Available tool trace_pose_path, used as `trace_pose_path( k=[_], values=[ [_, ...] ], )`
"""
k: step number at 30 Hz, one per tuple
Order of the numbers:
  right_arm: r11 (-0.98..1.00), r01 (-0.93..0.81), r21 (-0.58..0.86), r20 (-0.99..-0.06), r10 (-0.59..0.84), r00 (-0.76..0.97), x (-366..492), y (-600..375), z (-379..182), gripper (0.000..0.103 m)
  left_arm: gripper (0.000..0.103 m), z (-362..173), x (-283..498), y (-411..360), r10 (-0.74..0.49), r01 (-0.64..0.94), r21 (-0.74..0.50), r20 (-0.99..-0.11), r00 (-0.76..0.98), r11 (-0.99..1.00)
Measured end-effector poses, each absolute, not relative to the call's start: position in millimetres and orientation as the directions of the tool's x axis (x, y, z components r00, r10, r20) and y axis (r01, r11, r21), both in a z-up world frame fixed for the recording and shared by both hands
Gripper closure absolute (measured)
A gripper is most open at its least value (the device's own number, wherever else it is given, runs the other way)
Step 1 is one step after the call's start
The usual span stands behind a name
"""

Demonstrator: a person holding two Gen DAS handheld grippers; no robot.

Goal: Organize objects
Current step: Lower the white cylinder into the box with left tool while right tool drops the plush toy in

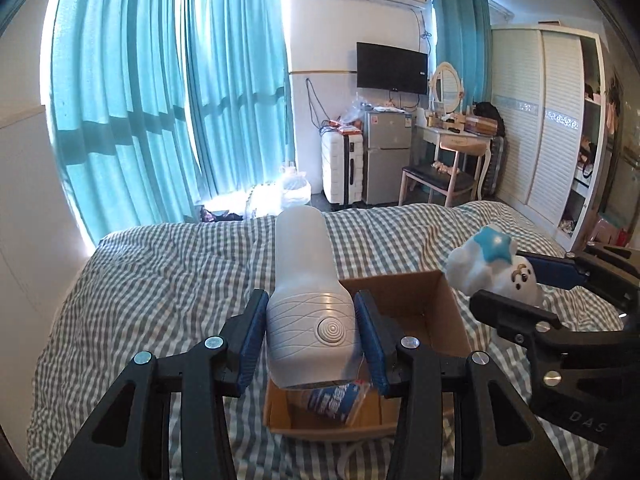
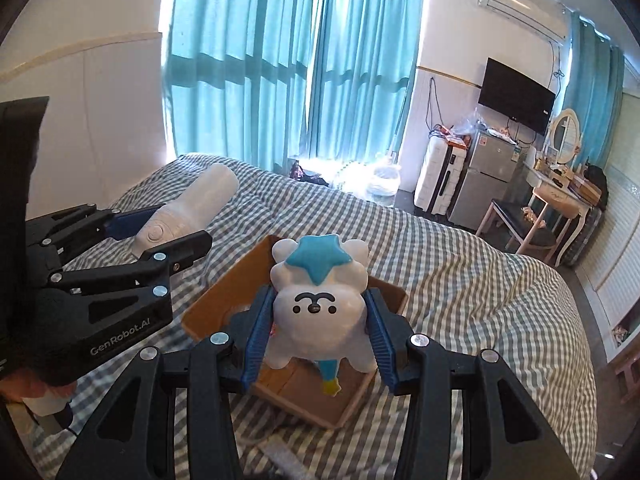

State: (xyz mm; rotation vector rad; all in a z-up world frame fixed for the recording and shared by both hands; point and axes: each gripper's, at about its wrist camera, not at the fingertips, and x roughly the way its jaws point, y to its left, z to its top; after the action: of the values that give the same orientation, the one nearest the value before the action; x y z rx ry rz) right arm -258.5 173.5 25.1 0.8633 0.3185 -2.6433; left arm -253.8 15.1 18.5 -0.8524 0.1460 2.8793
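My left gripper [image 1: 311,340] is shut on a white bottle-shaped device [image 1: 308,300] with a round button, holding it above the near end of an open cardboard box [image 1: 452,316] on the bed. A blue-printed packet [image 1: 334,400] lies in the box. My right gripper [image 2: 318,334] is shut on a white bear toy [image 2: 318,304] with a blue star on its head, held over the same box [image 2: 216,300]. The right gripper also shows in the left wrist view [image 1: 532,286], and the left gripper in the right wrist view [image 2: 168,226] with the device [image 2: 188,208].
The bed has a grey-white checked cover [image 1: 160,288]. Beyond its foot stand teal curtains [image 1: 160,92], a white suitcase [image 1: 343,170], a small fridge [image 1: 386,158], a chair [image 1: 438,180], a vanity table [image 1: 456,136] and a wardrobe [image 1: 548,120] on the right.
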Motion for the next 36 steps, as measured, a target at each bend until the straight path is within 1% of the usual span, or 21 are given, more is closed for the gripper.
trace_pose_path(
  k=[4, 8, 15, 19, 26, 29, 32, 33, 34, 35, 36],
  values=[
    [-0.922, 0.373, -0.106, -0.626, -0.230, -0.745, -302.0, 169.6, 13.2, 0.058, 0.058, 2.9, -286.8, 20.9, 0.128, -0.186, 0.043, -0.572, -0.810, -0.982],
    [-0.931, 0.353, -0.098, -0.661, -0.204, -0.722, -339.1, 172.1, -9.9, 0.058, 0.058, -28.0, -316.7, 29.4, 0.131, -0.214, 0.056, -0.634, -0.762, -0.975],
    [-0.935, 0.346, -0.076, -0.716, -0.190, -0.671, -362.9, 182.9, -62.0, 0.058, 0.058, -83.1, -343.1, 40.0, 0.161, -0.274, 0.046, -0.713, -0.683, -0.961],
    [-0.932, 0.354, -0.076, -0.737, -0.187, -0.650, -370.1, 182.4, -80.6, 0.058, 0.058, -101.2, -356.8, 35.7, 0.180, -0.278, 0.005, -0.751, -0.635, -0.961],
    [-0.933, 0.354, -0.066, -0.751, -0.188, -0.633, -374.2, 185.2, -92.4, 0.058, 0.058, -118.8, -363.3, 35.6, 0.167, -0.277, 0.006, -0.786, -0.596, -0.961],
    [-0.933, 0.357, -0.045, -0.744, -0.207, -0.635, -372.4, 185.1, -93.2, 0.057, 0.058, -120.6, -361.9, 36.2, 0.163, -0.276, 0.011, -0.784, -0.598, -0.961],
    [-0.935, 0.355, -0.013, -0.739, -0.230, -0.633, -371.9, 188.7, -91.7, 0.057, 0.056, -118.7, -360.1, 35.8, 0.173, -0.285, 0.005, -0.782, -0.598, -0.959],
    [-0.936, 0.351, -0.008, -0.735, -0.233, -0.637, -370.2, 189.8, -89.9, 0.056, 0.051, -116.7, -359.0, 35.8, 0.178, -0.286, 0.001, -0.782, -0.598, -0.958],
    [-0.939, 0.344, -0.005, -0.725, -0.233, -0.648, -367.6, 191.0, -86.8, 0.045, 0.046, -114.3, -357.9, 35.9, 0.183, -0.289, -0.003, -0.780, -0.598, -0.957],
    [-0.943, 0.332, -0.001, -0.708, -0.234, -0.666, -363.4, 193.0, -81.6, 0.036, 0.031, -111.7, -355.7, 36.4, 0.186, -0.292, -0.004, -0.778, -0.600, -0.957],
    [-0.947, 0.322, 0.002, -0.691, -0.234, -0.684, -359.7, 192.8, -77.7, 0.024, 0.014, -107.2, -352.0, 37.6, 0.180, -0.288, 0.003, -0.773, -0.608, -0.958]
  ],
)
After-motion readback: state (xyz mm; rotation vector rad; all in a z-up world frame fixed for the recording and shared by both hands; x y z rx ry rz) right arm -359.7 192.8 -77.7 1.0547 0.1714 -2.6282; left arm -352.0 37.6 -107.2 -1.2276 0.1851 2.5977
